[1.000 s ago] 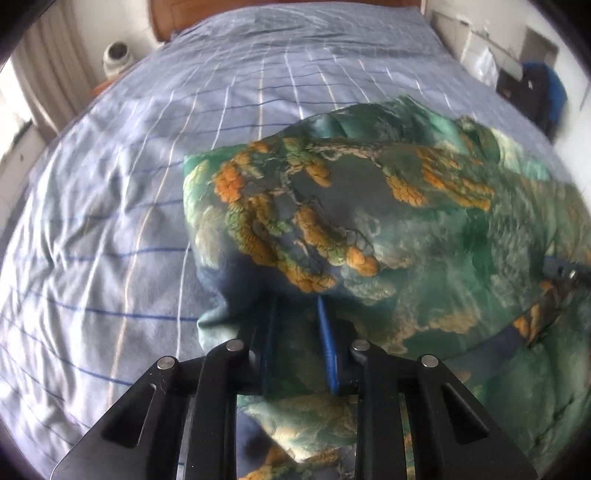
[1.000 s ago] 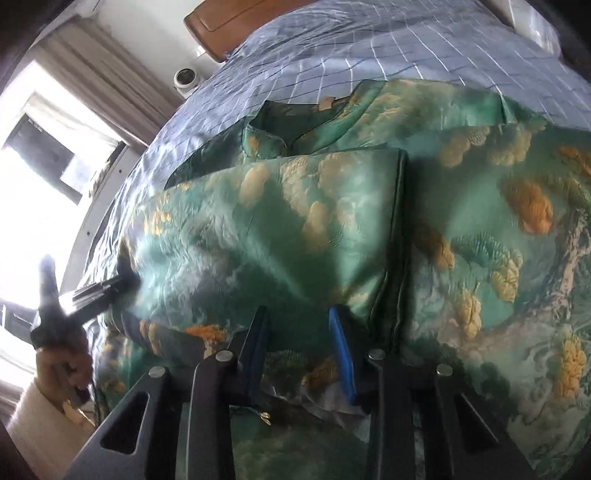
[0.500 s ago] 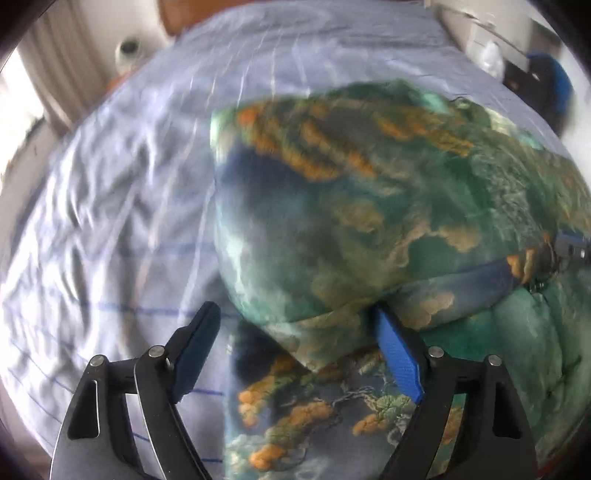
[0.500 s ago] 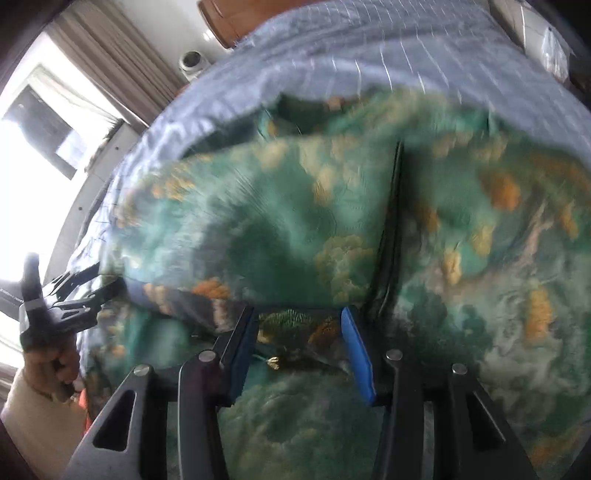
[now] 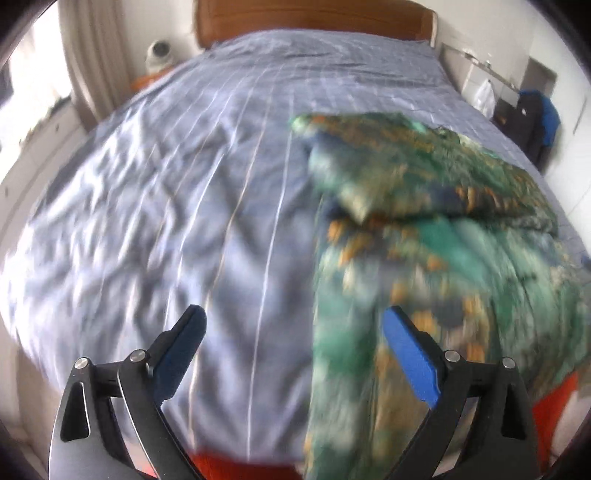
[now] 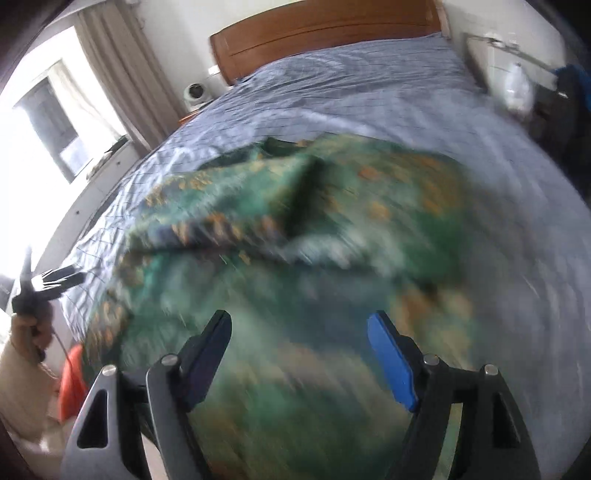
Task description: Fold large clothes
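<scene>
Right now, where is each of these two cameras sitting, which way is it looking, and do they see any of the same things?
Left wrist: sits on the left gripper, looking forward and down over the bed; its open fingers show, the green patterned garment to the right.
Right wrist: sits on the right gripper, looking down onto the garment; its open fingers show, and the person's hand holding the left gripper.
Shared: garment, bed, wooden headboard.

I'm looking across a bed (image 5: 184, 184) in a pale blue striped sheet towards its wooden headboard (image 6: 325, 33) (walls white). Beige curtains (image 6: 122, 74) frame a bright window (image 6: 48, 110) at left.
</scene>
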Motion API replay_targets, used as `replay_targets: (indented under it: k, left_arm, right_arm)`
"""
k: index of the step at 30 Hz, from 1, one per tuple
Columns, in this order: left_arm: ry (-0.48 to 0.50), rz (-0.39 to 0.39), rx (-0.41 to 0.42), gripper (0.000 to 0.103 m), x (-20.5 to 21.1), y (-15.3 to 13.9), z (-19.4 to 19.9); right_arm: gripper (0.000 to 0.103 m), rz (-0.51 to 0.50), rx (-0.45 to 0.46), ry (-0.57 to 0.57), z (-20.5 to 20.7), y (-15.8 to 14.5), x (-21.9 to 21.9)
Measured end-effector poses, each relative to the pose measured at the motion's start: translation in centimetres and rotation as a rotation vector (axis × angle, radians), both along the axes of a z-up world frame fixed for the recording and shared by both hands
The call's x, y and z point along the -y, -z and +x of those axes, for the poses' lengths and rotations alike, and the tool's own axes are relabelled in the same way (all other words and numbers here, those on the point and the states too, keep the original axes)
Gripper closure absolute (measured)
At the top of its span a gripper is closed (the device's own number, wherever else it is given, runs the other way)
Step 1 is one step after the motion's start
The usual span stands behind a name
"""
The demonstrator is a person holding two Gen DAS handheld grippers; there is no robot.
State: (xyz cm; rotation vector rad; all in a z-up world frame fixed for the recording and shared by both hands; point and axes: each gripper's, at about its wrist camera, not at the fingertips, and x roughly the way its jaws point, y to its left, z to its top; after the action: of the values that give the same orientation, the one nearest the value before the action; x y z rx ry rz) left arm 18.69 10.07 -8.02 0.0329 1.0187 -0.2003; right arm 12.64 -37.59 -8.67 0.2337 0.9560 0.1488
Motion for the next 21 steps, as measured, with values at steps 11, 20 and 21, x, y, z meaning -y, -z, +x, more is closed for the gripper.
replay_targets:
  k: [11,20,21]
  left_arm:
    - [0.008,-0.135,-0.159,0.006,-1.5,5.5,-7.4]
    - [0.149,-0.156,-0.251,0.015,0.9,8.1,-9.0]
    - [0.157,-0.173,-0.266,0.025,0.8,8.3,-9.0]
  right_arm:
    - [0.024,0.189,-0.155,0.220,-14.3,5.4,9.8]
    - [0.024,0.233,-0.251,0.048,-13.4,9.1,8.2]
    - [0.027,0.229,-0.260,0.039,-13.5,9.4,8.0]
